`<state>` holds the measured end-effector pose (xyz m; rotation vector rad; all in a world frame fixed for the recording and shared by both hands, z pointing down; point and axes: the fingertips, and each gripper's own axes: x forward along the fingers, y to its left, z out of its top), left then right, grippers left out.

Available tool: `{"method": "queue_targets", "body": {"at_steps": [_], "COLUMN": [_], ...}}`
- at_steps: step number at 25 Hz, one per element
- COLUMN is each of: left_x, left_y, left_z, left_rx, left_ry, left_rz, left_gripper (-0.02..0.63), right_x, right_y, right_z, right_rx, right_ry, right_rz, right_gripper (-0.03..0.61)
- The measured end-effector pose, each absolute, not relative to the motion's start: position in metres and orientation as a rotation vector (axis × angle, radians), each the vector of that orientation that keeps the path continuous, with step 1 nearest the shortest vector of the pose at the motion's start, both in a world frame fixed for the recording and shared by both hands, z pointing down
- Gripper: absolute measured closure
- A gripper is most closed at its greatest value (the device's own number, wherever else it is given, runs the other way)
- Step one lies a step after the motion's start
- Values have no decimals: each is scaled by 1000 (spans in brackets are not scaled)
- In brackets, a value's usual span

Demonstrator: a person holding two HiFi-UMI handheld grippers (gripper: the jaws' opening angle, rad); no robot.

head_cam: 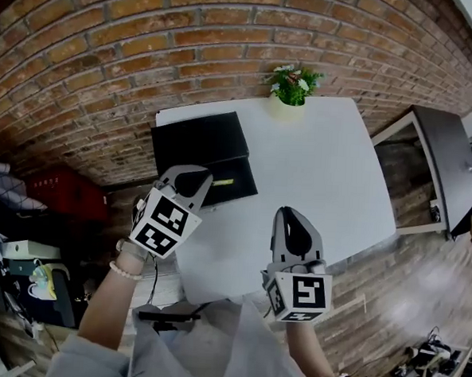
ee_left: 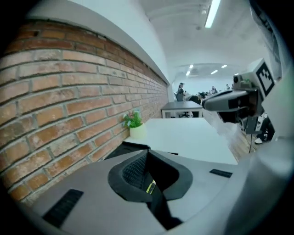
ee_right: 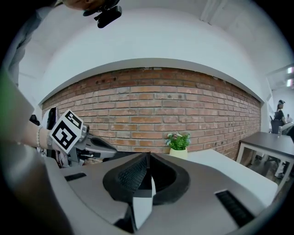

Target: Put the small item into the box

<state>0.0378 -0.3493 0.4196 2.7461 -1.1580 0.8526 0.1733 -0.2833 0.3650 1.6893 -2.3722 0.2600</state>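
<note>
Wht tbl [head_cam: 317, 173] w/ box [head_cam: 200, 146], brick wall [head_cam: 149, 43]

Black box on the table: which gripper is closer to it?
Left. The left gripper hangs over the near edge of the black box; the right gripper is farther off to its right, over the white table.

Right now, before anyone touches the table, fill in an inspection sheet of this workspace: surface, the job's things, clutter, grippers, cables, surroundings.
surface: white table, mostly bare.
job's things: black box on the table's left side; small yellow item lies on its near part.
clutter: potted plant at the far edge.
grippers: left gripper over the box, fingers together, empty; right gripper over the near edge, fingers together, empty.
cables: nothing seen on the table.
surroundings: brick wall, dark side table, wooden floor.
</note>
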Motion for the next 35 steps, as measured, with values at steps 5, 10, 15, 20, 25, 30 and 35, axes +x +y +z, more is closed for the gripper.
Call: {"method": "queue_targets", "body": {"at_steps": [5, 10, 15, 20, 25, 30, 35], "left_x": [10, -20, -38, -55, -61, -68, -75], "left_y": [-322, -288, -255, -225, -210, -204, -201], "left_z": [351, 303, 275, 268, 264, 265, 266], "left_rx": [2768, 2759, 2716, 2648, 2641, 2624, 2607], "left_ry": [-1375, -1567, -1654, -1687, -1720, -1745, -1767], "left_rz": [632, 499, 369, 325, 320, 321, 332], "left_gripper": [595, 595, 595, 595, 595, 595, 595], "right_x": [151, 131, 114, 100, 91, 80, 77], "right_y": [-278, -267, -253, -239, -229, -223, -222], "right_z": [334, 311, 293, 284, 282, 281, 280], "right_rx": [1634, 1582, 1536, 1507, 1482, 1453, 1461], "right_ry": [-2446, -2501, -2557, -2589, -2609, -2623, -2612], "right_rz": [144, 83, 2, -22, -34, -52, -61], "right_gripper": [525, 525, 525, 525, 525, 525, 525]}}
